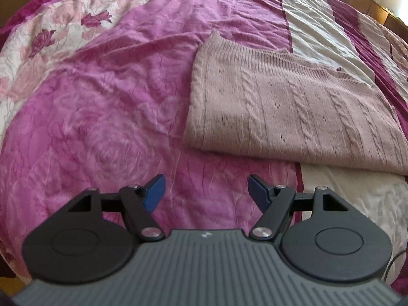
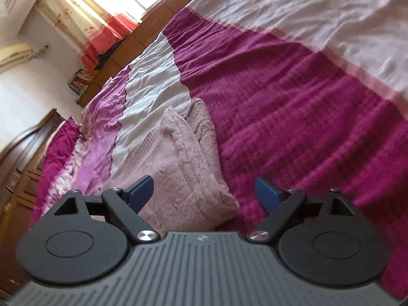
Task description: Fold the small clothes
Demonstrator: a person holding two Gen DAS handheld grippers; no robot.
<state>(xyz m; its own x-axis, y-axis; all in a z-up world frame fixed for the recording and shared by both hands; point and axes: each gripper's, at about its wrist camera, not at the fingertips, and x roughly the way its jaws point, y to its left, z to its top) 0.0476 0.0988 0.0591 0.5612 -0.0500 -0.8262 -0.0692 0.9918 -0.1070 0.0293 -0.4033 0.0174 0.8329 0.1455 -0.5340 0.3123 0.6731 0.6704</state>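
Bedroom, working on a bed: quilt (image 1: 107, 117) in pink, magenta and cream panels, wrinkled and soft underfoot, so nothing to press against firmly. Wooden cabinets (image 2: 142, 28) and a curtain (image 2: 76, 20) at the far side in the right view.

Sweater (image 1: 293, 107): pale pink cable knit, already folded into a thick rectangle lying flat on the quilt. In the left view it sits at 2 o'clock from my left gripper (image 1: 205, 193), apart, with bare quilt between the pads. In the right view the sweater (image 2: 183, 168) runs up from 6 toward 11 o'clock, its near corner under my right gripper (image 2: 204, 193).

Jaws: both spread wide, both empty. Blue pads touch nothing that I can see; the right ones stand over the knit, contact not evident.

Handling, my read:
- Light, fully limp, no stiffness. It sags from any single pinch point.
- Loose knit with eyelet holes: it grips well, not slippery, but a pad tip could snag a stitch or stretch it.
- Stacked layers slide on each other; pinching only the top one peels the fold open.

Where to grab: the ribbed hem edge at 12 o'clock in the left view is the densest knit, or a corner, taking all layers at once. Two corners together, one per gripper, keeps the edge straight.
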